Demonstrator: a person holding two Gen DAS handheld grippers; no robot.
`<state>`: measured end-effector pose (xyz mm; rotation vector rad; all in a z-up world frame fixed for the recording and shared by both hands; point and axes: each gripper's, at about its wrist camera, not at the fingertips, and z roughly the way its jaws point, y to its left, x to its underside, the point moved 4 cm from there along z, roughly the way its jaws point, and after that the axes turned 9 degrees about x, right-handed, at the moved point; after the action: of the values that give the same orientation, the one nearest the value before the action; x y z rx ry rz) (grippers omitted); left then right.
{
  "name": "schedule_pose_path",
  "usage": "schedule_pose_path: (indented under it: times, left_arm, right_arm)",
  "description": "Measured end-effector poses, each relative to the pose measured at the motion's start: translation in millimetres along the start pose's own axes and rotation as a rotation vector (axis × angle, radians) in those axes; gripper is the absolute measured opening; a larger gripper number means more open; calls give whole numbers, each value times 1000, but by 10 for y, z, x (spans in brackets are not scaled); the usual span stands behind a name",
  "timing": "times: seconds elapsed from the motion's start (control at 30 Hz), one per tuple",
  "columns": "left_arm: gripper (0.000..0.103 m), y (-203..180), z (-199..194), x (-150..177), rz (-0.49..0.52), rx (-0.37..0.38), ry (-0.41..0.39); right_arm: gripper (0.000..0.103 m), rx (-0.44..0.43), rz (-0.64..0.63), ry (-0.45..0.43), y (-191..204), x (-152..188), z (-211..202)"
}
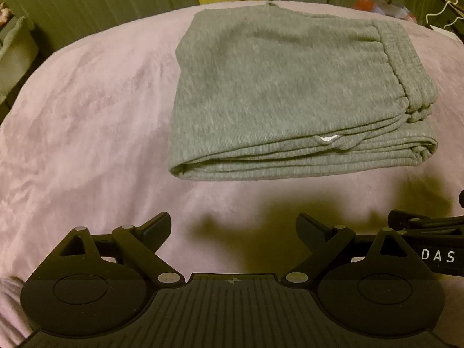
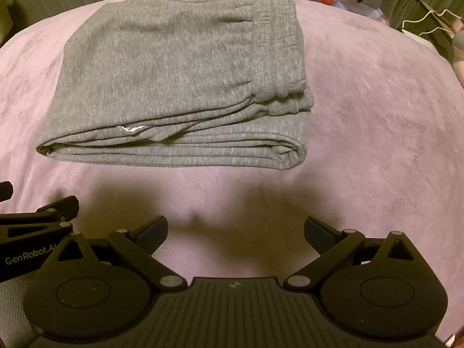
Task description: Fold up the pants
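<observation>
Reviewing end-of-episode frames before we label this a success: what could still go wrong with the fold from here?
1. The folded grey pants show loose stacked layers along the near edge, with a white tag poking out; a nudge could spread them.
2. The soft pink blanket underneath is wrinkled, so the stack may shift or sag.
3. The left gripper and right gripper are both open near that edge; moving forward could snag a layer.

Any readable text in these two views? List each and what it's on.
"DAS": side of the right gripper, at the left view's edge; cut off there.
"GenRobot.A": side of the left gripper, in the right view; the end is hidden.
White tag in the pants: nothing readable.
Red package at the back: too blurred.
</observation>
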<state>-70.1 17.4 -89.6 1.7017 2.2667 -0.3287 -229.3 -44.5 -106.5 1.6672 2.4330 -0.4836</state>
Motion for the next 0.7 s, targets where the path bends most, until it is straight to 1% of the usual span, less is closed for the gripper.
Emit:
schedule_pose_path:
  times: [0.7]
  left_arm:
    - [97, -17, -17, -6, 14, -5, 1]
  right_arm:
    - [100, 9, 6, -6, -1, -10, -24]
